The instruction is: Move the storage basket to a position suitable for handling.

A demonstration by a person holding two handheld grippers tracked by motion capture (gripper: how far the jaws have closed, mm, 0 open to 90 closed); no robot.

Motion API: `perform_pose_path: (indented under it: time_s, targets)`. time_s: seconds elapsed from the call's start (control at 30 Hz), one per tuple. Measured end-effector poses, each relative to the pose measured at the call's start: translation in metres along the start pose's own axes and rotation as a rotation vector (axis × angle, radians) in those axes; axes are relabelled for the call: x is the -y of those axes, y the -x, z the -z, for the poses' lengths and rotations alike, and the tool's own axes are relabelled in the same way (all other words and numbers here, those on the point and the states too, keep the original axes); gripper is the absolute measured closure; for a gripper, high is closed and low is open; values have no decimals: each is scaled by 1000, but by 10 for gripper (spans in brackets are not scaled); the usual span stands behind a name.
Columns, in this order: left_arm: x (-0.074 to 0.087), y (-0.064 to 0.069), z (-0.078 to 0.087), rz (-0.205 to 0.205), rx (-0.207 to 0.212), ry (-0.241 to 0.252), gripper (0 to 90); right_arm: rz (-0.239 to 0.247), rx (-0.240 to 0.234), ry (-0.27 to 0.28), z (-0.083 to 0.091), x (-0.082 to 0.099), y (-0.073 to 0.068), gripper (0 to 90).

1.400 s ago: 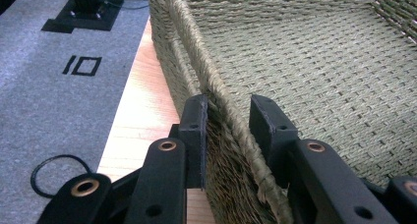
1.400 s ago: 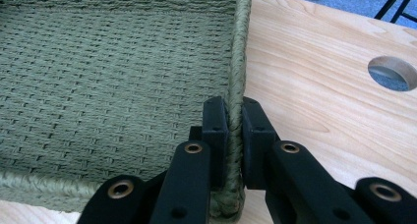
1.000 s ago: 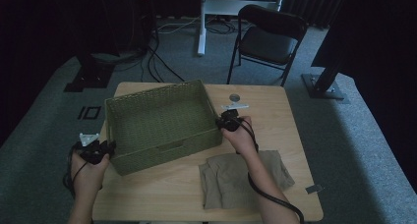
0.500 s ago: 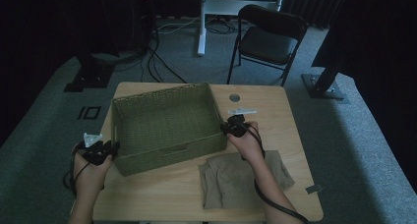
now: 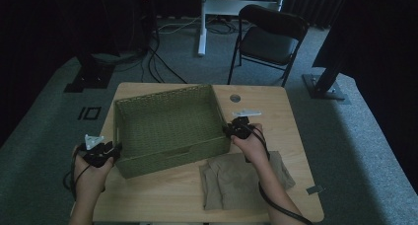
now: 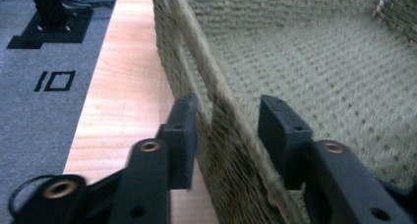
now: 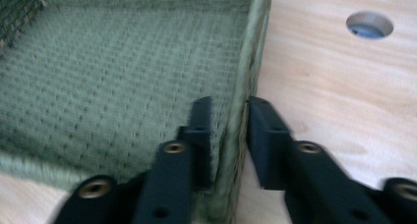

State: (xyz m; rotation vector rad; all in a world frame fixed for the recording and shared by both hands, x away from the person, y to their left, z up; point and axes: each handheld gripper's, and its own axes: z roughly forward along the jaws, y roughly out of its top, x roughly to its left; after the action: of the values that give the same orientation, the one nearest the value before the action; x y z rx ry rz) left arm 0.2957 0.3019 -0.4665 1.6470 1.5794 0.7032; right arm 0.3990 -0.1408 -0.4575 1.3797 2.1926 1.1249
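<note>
A green woven basket (image 5: 165,93) stands empty on the wooden table (image 5: 276,111). My left gripper (image 5: 114,151) is at its left wall near the front corner. In the left gripper view the jaws of the left gripper (image 6: 228,103) straddle the basket wall (image 6: 196,52); they have just been opening and stand a little off it. My right gripper (image 5: 227,131) is at the right wall near the front. Its jaws (image 7: 230,106) straddle the basket wall (image 7: 251,42), have just been opening, and a gap shows beside the inner pad.
A folded tan cloth (image 5: 241,178) lies on the table in front of the basket, under my right forearm. A round hole (image 5: 235,97) pierces the tabletop to the right of the basket's far corner. A black chair (image 5: 268,35) stands beyond the table.
The basket has shifted a little to the right, and my right hand came nearer with it. Both pairs of jaws have spread away from the walls they held.
</note>
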Motion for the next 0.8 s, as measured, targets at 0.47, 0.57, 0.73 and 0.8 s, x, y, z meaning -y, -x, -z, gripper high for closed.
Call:
perform_pose_path:
  time_s: [0.47, 0.57, 0.73, 0.8]
  targets:
    - [-24, -15, -28, 49, -60, 0, 483, 16, 42, 14, -37, -42, -2, 507]
    - [-26, -20, -33, 95, -52, -12, 424, 2, 68, -6, -48, -44, 1, 496]
    - [-28, -17, -34, 62, -76, -29, 421, -4, 106, -32, -63, -40, 4, 534]
    - [-29, -16, -34, 47, -79, -41, 421, 7, 114, -41, -66, -39, 5, 541]
